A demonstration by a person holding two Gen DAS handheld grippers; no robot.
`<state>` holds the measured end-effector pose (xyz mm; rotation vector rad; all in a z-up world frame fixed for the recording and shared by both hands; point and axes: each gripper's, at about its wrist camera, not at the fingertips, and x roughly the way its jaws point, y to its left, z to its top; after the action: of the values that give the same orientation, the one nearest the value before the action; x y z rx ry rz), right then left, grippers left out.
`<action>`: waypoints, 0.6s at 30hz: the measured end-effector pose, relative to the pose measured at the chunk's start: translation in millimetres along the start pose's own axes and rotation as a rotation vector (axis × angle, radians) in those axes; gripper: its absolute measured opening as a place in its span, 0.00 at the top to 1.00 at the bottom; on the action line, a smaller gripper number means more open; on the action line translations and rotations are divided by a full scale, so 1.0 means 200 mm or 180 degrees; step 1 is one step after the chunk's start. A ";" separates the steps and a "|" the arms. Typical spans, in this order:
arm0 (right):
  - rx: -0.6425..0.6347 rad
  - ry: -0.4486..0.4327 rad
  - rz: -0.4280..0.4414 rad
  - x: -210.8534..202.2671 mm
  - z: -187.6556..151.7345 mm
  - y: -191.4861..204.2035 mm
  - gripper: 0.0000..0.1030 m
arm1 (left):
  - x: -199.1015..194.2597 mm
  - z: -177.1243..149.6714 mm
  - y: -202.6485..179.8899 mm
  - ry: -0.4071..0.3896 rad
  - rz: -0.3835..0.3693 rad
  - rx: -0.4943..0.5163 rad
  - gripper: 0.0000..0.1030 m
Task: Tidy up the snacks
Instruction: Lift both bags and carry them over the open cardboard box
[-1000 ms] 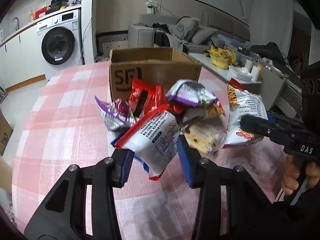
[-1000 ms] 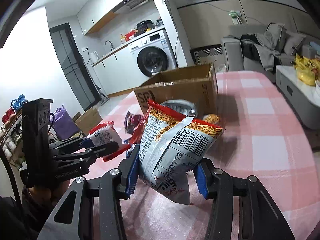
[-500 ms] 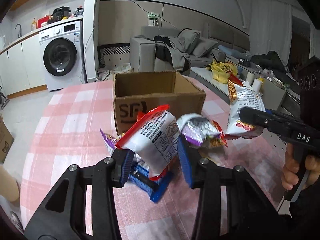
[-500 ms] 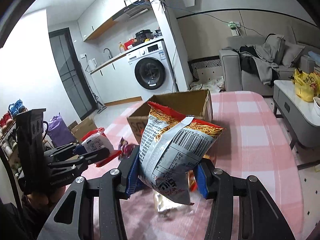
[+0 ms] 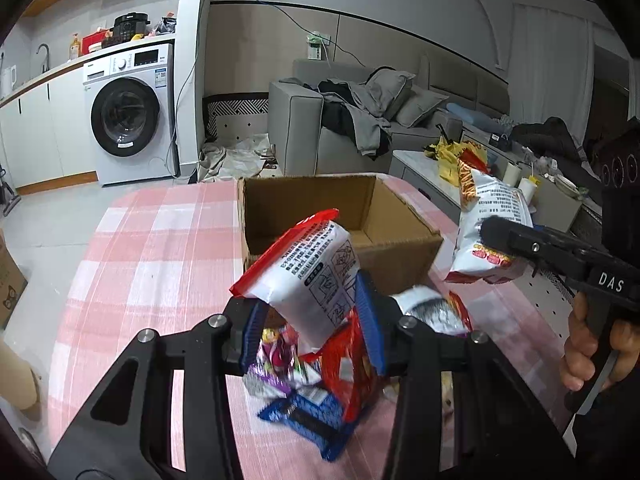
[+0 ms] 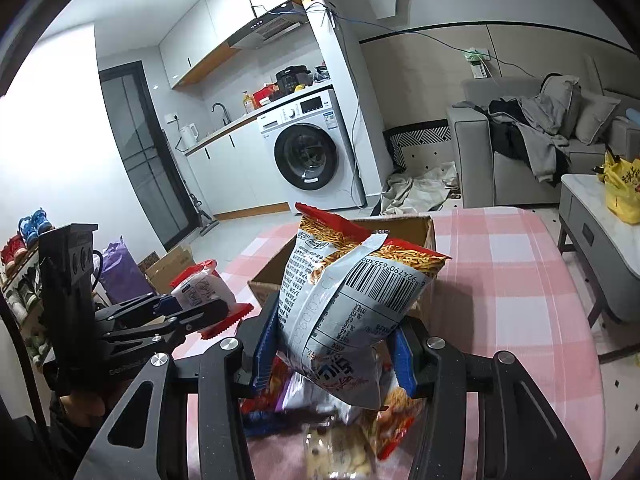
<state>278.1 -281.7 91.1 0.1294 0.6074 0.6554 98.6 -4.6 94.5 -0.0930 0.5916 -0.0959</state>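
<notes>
Left gripper [image 5: 310,326] clamped on white red-edged packet [image 5: 310,276], right gripper [image 6: 334,354] clamped on noodle-snack bag [image 6: 352,300], both just short of cardboard box [image 5: 400,256]; loose snack heap [image 5: 316,384] below.

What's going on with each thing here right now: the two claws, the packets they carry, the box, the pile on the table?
Left gripper: shut on a small white packet.
Small white packet: held up above the pile.
Right gripper: shut on a large noodle-snack bag.
Large noodle-snack bag: held up, barcode side facing the camera.
Cardboard box: open on top, looks empty inside.
Snack pile: lying loose on the checked tablecloth.
</notes>
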 end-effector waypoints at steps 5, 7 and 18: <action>0.0040 0.0018 0.0004 0.08 0.08 -0.01 0.53 | 0.10 0.09 0.04 0.0020 -0.0015 -0.0025 0.62; 0.0039 0.0028 -0.0010 0.11 0.09 -0.01 0.53 | 0.14 0.12 0.04 0.0027 -0.0013 -0.0034 0.62; 0.0103 0.0063 -0.0048 0.30 0.17 -0.11 0.52 | 0.43 0.26 0.09 0.0109 -0.0015 -0.0048 0.62</action>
<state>348.0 -260.2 83.2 0.1484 0.6378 0.6330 199.0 7.1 87.7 -0.1076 0.6262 -0.0979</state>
